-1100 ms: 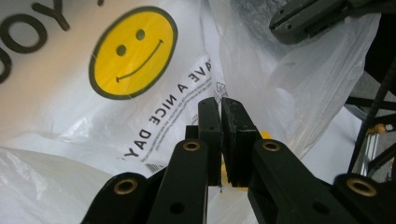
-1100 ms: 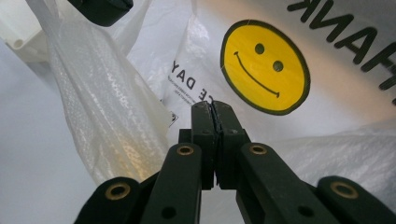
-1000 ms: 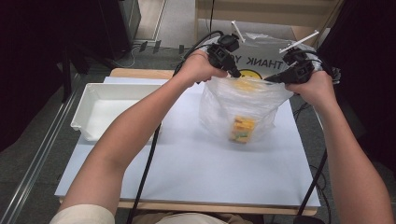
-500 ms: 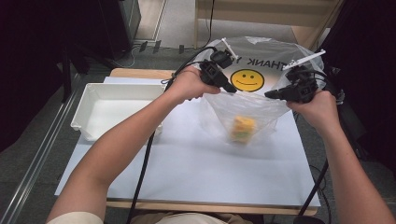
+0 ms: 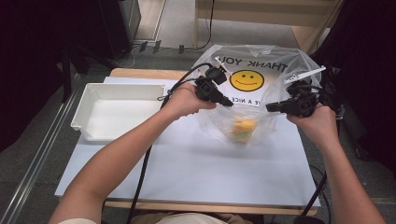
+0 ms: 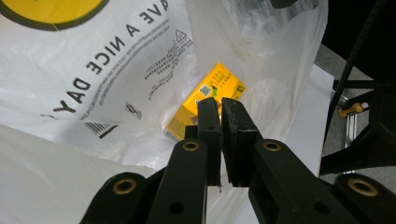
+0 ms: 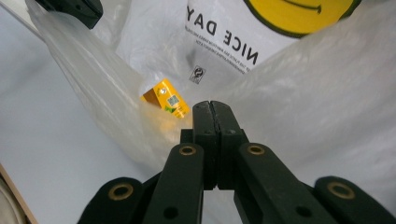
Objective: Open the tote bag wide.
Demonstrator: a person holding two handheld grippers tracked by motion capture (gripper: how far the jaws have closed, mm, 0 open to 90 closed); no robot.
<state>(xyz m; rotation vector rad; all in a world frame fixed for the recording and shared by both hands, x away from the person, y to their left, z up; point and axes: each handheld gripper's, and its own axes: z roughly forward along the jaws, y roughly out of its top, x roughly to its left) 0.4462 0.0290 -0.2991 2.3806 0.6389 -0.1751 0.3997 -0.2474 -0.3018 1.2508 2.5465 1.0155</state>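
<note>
A clear plastic bag [image 5: 261,93] printed with a yellow smiley face and the words "THANK YOU" and "HAVE A NICE DAY" is held open above the white surface [image 5: 196,163], its mouth stretched between the two grippers. The left gripper [image 5: 223,99] pinches the bag's left edge; in the left gripper view its fingers [image 6: 233,126] stand almost together with thin film caught between them. The right gripper [image 5: 273,107] pinches the bag's right edge, and in the right gripper view its fingers [image 7: 223,123] are pressed fully together on the film.

Inside the bag, low down near its bottom, lies one small yellow carton [image 5: 243,127]. The gripper views show it as a yellow box with a green mark and a printed code square on one face, lying tilted. Its lettering is too small to read, and the wrinkled film blurs its outline in the high view.

To the left on the surface stands a white rectangular tray [image 5: 88,105], well apart from the bag, with nothing visible in it.

Whether the bag's bottom touches the surface cannot be told. The black cable [image 5: 140,177] trailing from the left gripper runs down past the forearm and off the near edge.
</note>
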